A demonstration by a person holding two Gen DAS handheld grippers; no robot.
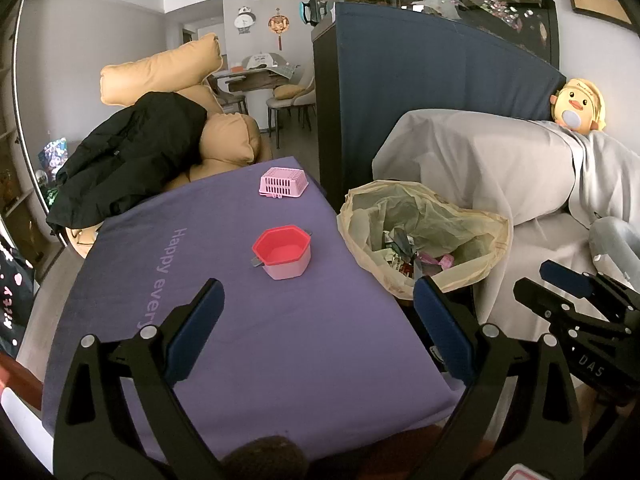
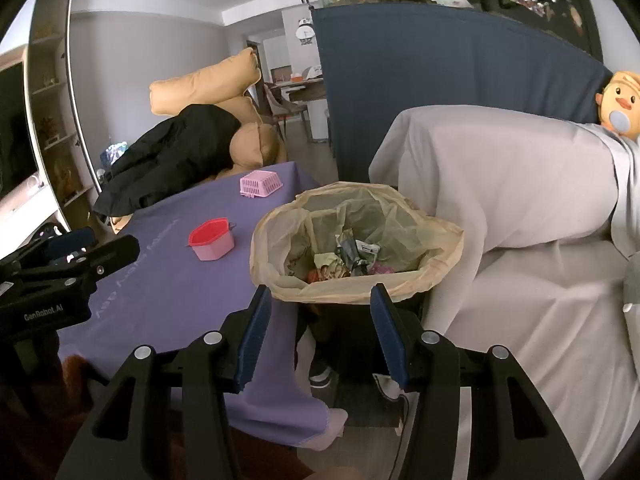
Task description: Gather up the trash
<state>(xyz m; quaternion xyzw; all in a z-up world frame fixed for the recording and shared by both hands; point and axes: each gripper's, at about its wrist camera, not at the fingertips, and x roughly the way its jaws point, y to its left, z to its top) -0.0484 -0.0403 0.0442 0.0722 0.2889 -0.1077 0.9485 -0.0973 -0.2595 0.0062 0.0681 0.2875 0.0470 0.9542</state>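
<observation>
Landmark: lined trash bin (image 2: pixel 356 240), standing just beside purple-covered table (image 1: pixel 280 340), between table and draped sofa (image 2: pixel 500 168), presumably placed for short drops.

Trash: crumpled wrappers (image 2: pixel 352 258) lay inside bin; exact count not readable. None seen loose on table, so collection judged near finished.

Left gripper (image 1: pixel 318 320): fingers apart, nothing between, left of bin.

Right gripper (image 2: pixel 316 332): fingers apart, empty, facing bin rim.

Count on table: one red-rimmed cup (image 1: pixel 282 252), one pink basket (image 1: pixel 283 182), both left of bin.

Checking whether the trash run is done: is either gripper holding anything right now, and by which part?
Nothing is held. The left gripper and the right gripper both stand open with nothing between their jaws; wrappers already lie in the trash bag.
</observation>
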